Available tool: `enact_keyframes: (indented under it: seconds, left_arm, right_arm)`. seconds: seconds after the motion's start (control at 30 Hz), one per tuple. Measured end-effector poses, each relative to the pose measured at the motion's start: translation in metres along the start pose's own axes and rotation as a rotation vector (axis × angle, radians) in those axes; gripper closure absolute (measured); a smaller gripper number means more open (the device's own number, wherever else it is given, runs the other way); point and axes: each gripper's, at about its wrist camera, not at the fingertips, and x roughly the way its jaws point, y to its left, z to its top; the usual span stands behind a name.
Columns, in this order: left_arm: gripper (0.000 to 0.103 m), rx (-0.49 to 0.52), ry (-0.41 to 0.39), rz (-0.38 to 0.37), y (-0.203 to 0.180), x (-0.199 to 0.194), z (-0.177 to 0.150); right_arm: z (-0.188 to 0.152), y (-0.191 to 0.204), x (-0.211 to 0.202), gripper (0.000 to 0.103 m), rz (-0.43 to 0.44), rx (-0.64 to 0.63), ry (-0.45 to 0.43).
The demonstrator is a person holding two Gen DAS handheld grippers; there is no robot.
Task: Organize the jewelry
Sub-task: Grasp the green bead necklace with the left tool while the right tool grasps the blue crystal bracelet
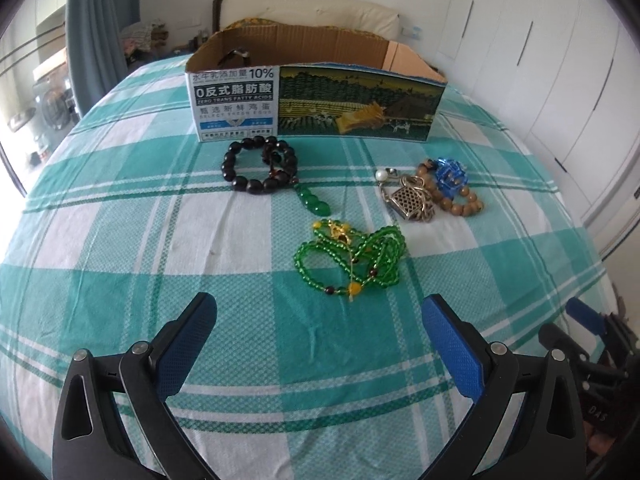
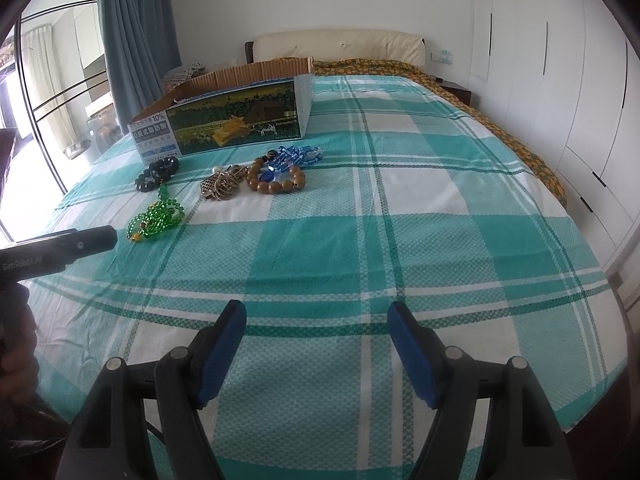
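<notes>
Jewelry lay on the checked bedsheet [image 1: 120, 240] near the open cardboard box [image 1: 316, 100]; green bead necklace [image 1: 352, 260] nearest, dark bead bracelet [image 1: 256, 168] far left. My left gripper [image 1: 320, 312] and right gripper [image 2: 316, 316] were spread, holding nothing.

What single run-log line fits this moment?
left hand-held gripper: open, empty | right hand-held gripper: open, empty | green beads, dark bracelet, wooden bracelet: on bedsheet | box: behind them
</notes>
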Motion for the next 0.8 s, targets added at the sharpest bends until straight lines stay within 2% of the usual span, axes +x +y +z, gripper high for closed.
enact_keyframes:
  seconds: [0.23, 0.33, 0.37, 0.4, 0.43, 0.47, 0.5, 0.53, 0.57, 0.6, 0.67, 0.8]
  left_arm:
    - [0.001, 0.029, 0.041, 0.03, -0.019, 0.032, 0.018]
    - [0.005, 0.073, 0.052, 0.074, -0.03, 0.043, 0.021]
    - [0.009, 0.091, 0.056, 0.089, -0.033, 0.046, 0.021]
    - [0.022, 0.104, 0.055, 0.085, -0.035, 0.047, 0.02]
    - [0.039, 0.103, 0.046, 0.059, -0.035, 0.045, 0.021]
    - [0.05, 0.107, 0.041, 0.049, -0.034, 0.043, 0.021]
    - [0.077, 0.113, 0.039, 0.036, -0.032, 0.04, 0.021]
    - [0.083, 0.112, 0.035, 0.025, -0.028, 0.037, 0.021]
    - [0.083, 0.099, 0.025, 0.0, -0.022, 0.031, 0.02]
    - [0.089, 0.079, 0.016, -0.024, -0.013, 0.025, 0.019]
    - [0.089, 0.026, 0.012, -0.059, 0.005, 0.013, 0.015]
    - [0.089, -0.042, -0.009, -0.073, 0.031, -0.006, 0.008]
  right_arm:
    - [0.0, -0.011, -0.002, 0.028, -0.001, 0.026, -0.001]
    - [-0.001, -0.015, 0.001, 0.028, 0.004, 0.042, 0.007]
    - [-0.001, -0.016, 0.001, 0.028, 0.007, 0.047, 0.011]
    - [-0.001, -0.018, 0.002, 0.028, 0.011, 0.05, 0.014]
    - [-0.001, -0.018, 0.003, 0.028, 0.014, 0.053, 0.016]
    - [0.0, -0.019, 0.003, 0.028, 0.017, 0.054, 0.017]
    - [0.0, -0.02, 0.003, 0.028, 0.019, 0.055, 0.017]
    - [0.001, -0.021, 0.002, 0.028, 0.021, 0.057, 0.017]
    - [0.001, -0.022, 0.002, 0.028, 0.023, 0.06, 0.016]
    - [0.002, -0.023, 0.001, 0.028, 0.025, 0.063, 0.015]
    - [0.003, -0.025, 0.0, 0.028, 0.029, 0.075, 0.015]
    - [0.015, -0.029, 0.01, 0.028, 0.081, 0.105, 0.055]
